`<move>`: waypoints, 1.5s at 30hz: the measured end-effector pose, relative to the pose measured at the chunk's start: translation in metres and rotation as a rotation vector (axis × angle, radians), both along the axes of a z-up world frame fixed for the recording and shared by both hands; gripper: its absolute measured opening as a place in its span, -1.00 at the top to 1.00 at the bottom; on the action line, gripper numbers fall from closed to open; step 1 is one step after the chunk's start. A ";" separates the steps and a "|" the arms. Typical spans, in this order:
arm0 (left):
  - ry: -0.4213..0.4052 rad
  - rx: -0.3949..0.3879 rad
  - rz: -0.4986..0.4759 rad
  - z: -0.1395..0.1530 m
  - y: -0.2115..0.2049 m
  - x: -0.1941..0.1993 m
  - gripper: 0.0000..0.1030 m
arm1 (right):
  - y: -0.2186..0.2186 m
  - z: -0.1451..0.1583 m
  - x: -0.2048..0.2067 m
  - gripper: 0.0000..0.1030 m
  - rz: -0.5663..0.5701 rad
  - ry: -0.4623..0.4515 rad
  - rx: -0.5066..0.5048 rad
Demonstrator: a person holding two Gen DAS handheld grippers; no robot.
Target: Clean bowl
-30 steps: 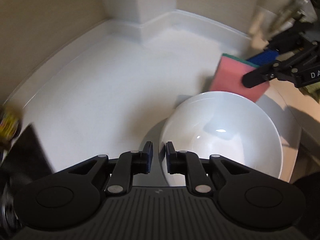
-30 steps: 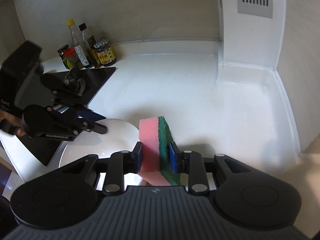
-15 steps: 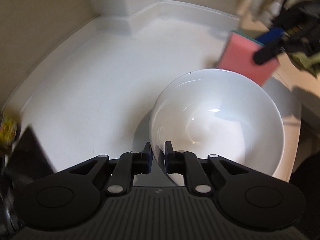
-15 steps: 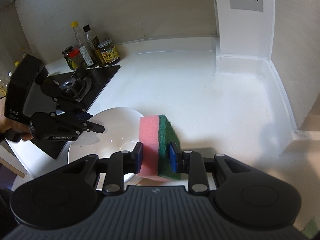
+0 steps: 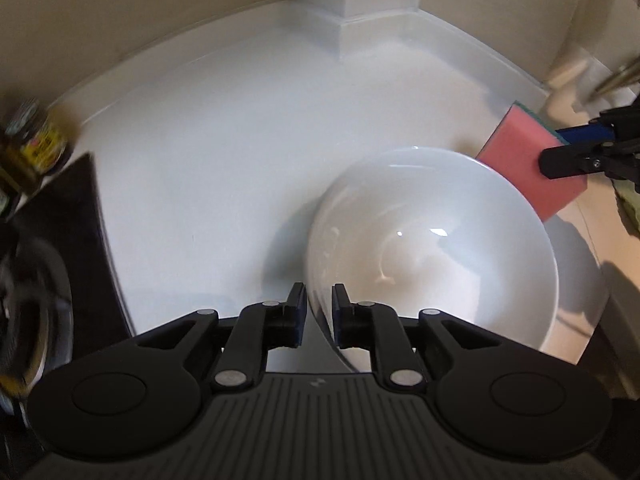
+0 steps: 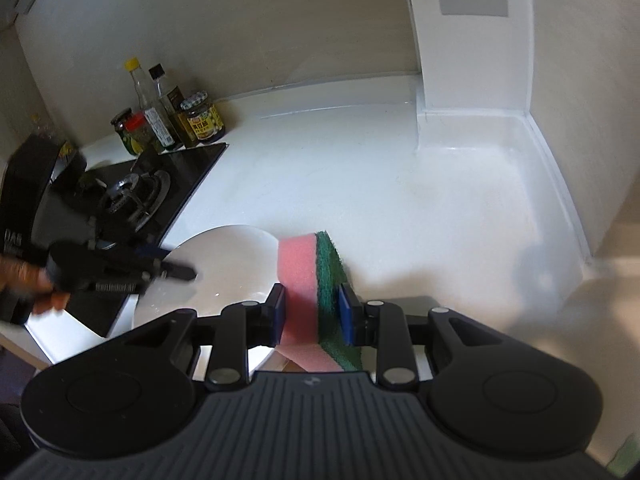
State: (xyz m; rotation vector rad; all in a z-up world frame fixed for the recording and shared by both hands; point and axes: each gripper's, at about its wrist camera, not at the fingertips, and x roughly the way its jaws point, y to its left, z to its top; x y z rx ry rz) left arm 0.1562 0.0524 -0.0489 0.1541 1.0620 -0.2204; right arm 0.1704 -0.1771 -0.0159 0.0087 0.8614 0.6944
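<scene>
A white bowl [image 5: 432, 240] is held tilted above the white counter [image 5: 224, 168]. My left gripper [image 5: 320, 312] is shut on the bowl's near rim, one finger inside and one outside. The bowl also shows in the right wrist view [image 6: 224, 264] with the left gripper [image 6: 176, 272] on its left rim. My right gripper [image 6: 312, 312] is shut on a pink and green sponge [image 6: 316, 280], held upright just right of the bowl. In the left wrist view the sponge [image 5: 528, 164] sits past the bowl's far right rim, apart from it.
A black gas hob [image 6: 152, 188] lies left of the bowl. Several sauce bottles and jars [image 6: 172, 120] stand behind it by the wall. A white boxed column [image 6: 468, 48] with a vent rises at the back right corner. The counter's front edge [image 6: 36, 344] is near the bowl.
The left gripper has swung with the bowl, so the hob and jars now show at its left. The right gripper with the sponge has drawn back and up a little from the bowl.
</scene>
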 end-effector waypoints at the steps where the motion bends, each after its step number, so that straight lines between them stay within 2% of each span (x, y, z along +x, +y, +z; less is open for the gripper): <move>1: -0.010 0.002 0.003 0.000 -0.001 -0.004 0.78 | 0.000 0.001 0.000 0.54 0.004 0.000 -0.005; 3: -0.022 0.008 -0.054 -0.001 -0.001 0.000 0.79 | -0.001 0.002 -0.001 0.54 0.013 0.001 -0.016; 7: -0.042 0.050 -0.239 -0.003 -0.002 0.020 0.80 | -0.001 0.004 0.004 0.54 0.032 0.005 -0.032; 12: -0.095 0.151 -0.522 -0.007 -0.016 0.033 0.70 | 0.009 0.005 0.021 0.54 0.041 -0.019 -0.070; 14: -0.108 0.151 -0.571 -0.007 -0.016 0.037 0.70 | 0.010 0.004 0.023 0.54 0.036 -0.019 -0.069; 15: -0.101 0.122 -0.538 -0.007 -0.012 0.039 0.71 | 0.010 0.004 0.024 0.54 0.033 -0.019 -0.067; 17: -0.078 0.053 -0.409 -0.005 -0.005 0.038 0.71 | 0.009 0.003 0.024 0.54 0.027 -0.017 -0.059; 20: -0.023 -0.026 -0.147 -0.002 0.004 0.026 0.69 | 0.005 0.002 0.019 0.54 0.008 -0.012 -0.038; 23: 0.017 -0.050 0.015 -0.004 0.000 0.007 0.70 | 0.003 0.000 0.012 0.54 -0.019 -0.007 -0.013; 24: 0.012 -0.039 0.037 -0.005 -0.003 0.002 0.70 | 0.003 -0.001 0.008 0.54 -0.028 -0.010 -0.010; 26: -0.003 -0.013 0.034 -0.006 -0.007 -0.003 0.73 | 0.003 -0.001 0.002 0.54 -0.041 -0.021 -0.011; 27: -0.015 0.015 -0.003 -0.006 -0.010 -0.004 0.74 | 0.004 -0.001 0.000 0.54 -0.039 -0.024 -0.016; 32: -0.032 0.116 -0.242 -0.009 -0.019 0.006 0.69 | 0.005 0.004 0.006 0.54 0.036 -0.017 -0.064; 34: -0.033 0.159 -0.380 -0.009 -0.024 0.010 0.68 | 0.004 0.004 0.016 0.54 0.046 -0.001 -0.051; 36: -0.046 0.154 -0.501 -0.009 -0.027 0.015 0.67 | 0.009 0.004 0.023 0.54 0.046 -0.012 -0.064; 38: -0.047 0.139 -0.551 -0.008 -0.026 0.020 0.68 | 0.014 0.004 0.026 0.54 0.045 -0.028 -0.078; 40: -0.038 0.108 -0.508 -0.007 -0.023 0.024 0.68 | 0.016 0.003 0.026 0.54 0.039 -0.031 -0.077; 45: -0.005 0.002 -0.159 0.002 -0.010 0.017 0.69 | 0.007 0.001 0.021 0.54 0.011 -0.010 -0.027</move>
